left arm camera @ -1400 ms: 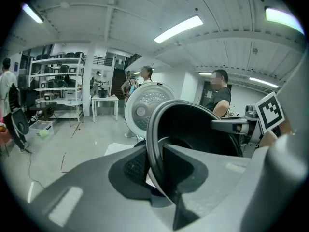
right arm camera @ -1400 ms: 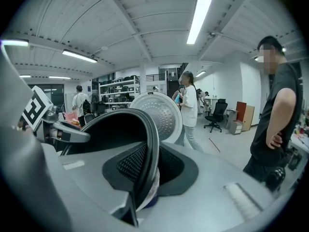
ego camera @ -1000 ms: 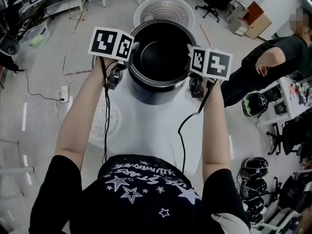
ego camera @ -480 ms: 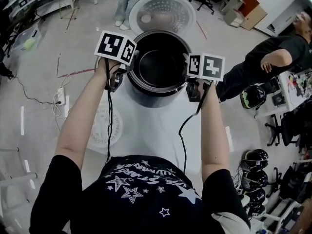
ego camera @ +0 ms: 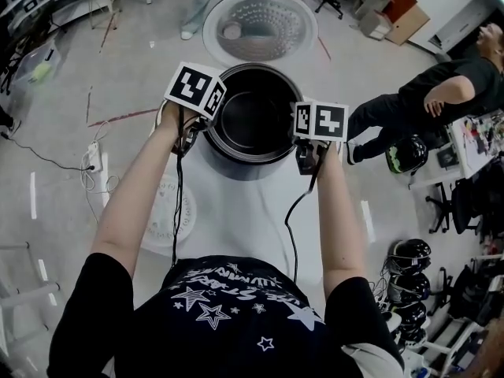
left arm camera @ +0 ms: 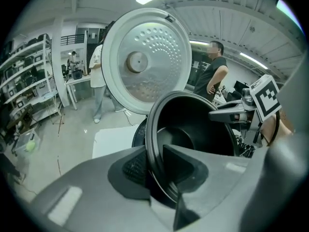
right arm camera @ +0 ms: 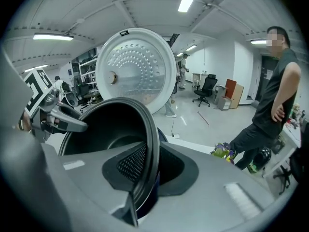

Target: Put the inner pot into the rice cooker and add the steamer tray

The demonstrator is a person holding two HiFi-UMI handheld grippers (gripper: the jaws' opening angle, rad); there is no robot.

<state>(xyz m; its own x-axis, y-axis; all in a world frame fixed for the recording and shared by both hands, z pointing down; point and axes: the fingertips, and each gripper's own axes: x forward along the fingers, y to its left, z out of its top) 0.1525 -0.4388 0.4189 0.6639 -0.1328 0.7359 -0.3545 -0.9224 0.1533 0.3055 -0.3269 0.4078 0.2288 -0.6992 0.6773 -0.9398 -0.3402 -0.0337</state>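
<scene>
The fingers point(left arm camera: 131, 168) of the left gripper point(left arm camera: 155, 166) are closed on the rim of the inner pot point(ego camera: 253, 120), with one pad outside the wall and one inside. The opposite side of the rim is clamped in the same way by the right gripper point(right arm camera: 145, 175). The pot is held between them at the mouth of the rice cooker point(ego camera: 236, 166); how far it is sunk cannot be told. The cooker is set on the white worktop point(ego camera: 236, 211), and its lid point(ego camera: 260, 26) is raised open behind.
</scene>
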